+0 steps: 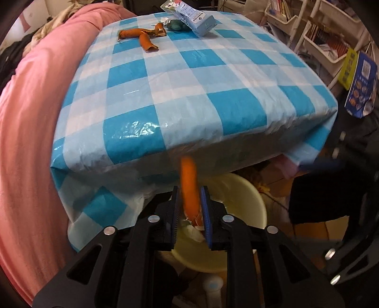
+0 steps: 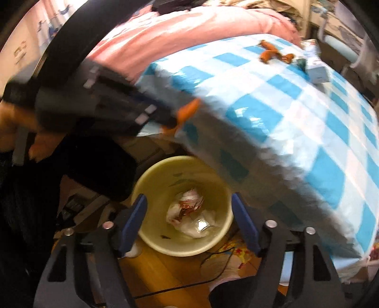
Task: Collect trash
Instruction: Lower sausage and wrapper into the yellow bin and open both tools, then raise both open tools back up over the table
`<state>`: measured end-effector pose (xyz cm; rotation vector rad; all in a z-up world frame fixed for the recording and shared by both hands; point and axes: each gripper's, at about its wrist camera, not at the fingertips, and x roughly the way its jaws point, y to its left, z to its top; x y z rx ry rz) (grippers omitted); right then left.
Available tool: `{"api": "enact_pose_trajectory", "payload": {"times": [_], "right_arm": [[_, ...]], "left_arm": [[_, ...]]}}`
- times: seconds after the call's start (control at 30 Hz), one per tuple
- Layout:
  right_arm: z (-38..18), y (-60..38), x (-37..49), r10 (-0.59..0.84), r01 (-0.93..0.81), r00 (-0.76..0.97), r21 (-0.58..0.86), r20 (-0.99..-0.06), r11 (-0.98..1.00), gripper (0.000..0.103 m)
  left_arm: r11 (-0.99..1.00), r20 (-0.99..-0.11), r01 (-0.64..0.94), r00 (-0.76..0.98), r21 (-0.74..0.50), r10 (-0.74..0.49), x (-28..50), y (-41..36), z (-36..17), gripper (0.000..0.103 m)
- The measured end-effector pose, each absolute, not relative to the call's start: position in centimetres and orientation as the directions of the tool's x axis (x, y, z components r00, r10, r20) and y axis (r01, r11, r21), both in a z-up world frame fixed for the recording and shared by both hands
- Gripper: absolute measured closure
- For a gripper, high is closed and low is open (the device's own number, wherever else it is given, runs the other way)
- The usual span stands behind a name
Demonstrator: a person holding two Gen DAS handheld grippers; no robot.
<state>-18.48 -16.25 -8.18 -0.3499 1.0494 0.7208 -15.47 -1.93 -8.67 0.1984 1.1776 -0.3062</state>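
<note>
My left gripper (image 1: 189,201) is shut on an orange peel strip (image 1: 188,184) and holds it just past the table's front edge, above a pale yellow bin (image 1: 248,201). In the right wrist view the left gripper (image 2: 175,118) shows blurred with the peel (image 2: 188,109) over the bin (image 2: 151,180), which holds crumpled white trash (image 2: 189,213). My right gripper (image 2: 189,213) is open and empty above the bin. More orange peels (image 1: 142,38), a blue carton (image 1: 196,19) and a dark green wad (image 1: 176,24) lie at the far edge of the checked table (image 1: 189,83).
A pink blanket (image 1: 30,118) lies along the table's left side. White shelving with books (image 1: 319,35) and a blue and yellow bag (image 1: 360,83) stand at the right. Cables and coloured paper (image 2: 227,255) lie on the wooden floor by the bin.
</note>
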Motion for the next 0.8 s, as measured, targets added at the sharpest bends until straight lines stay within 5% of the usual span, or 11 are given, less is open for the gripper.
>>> {"api": "enact_pose_trajectory", "payload": {"times": [0.17, 0.33, 0.53, 0.8], "right_arm": [[-5.7, -17.8, -17.3, 0.281, -0.608, 0.487, -0.089, -0.827, 0.789, 0.015], [-1.4, -19.0, -16.0, 0.249, -0.569, 0.653, -0.246, -0.715, 0.784, 0.01], [1.3, -20.8, -13.4, 0.219, -0.507, 0.763, -0.352, -0.609, 0.787, 0.008], [1.8, -24.3, -9.4, 0.234, -0.393, 0.774, -0.157, -0.588, 0.906, 0.008]], "left_arm": [[0.966, -0.878, 0.26, 0.462, 0.004, -0.121, -14.8, -0.4, -6.3, 0.06], [0.986, -0.734, 0.142, 0.678, 0.091, -0.03, -13.5, 0.4, -2.2, 0.029], [0.994, -0.641, 0.067, 0.767, 0.091, 0.007, -9.0, 0.3, 1.0, 0.021], [0.987, -0.629, 0.082, 0.777, 0.14, 0.025, -3.4, -2.4, 2.0, 0.015]]}}
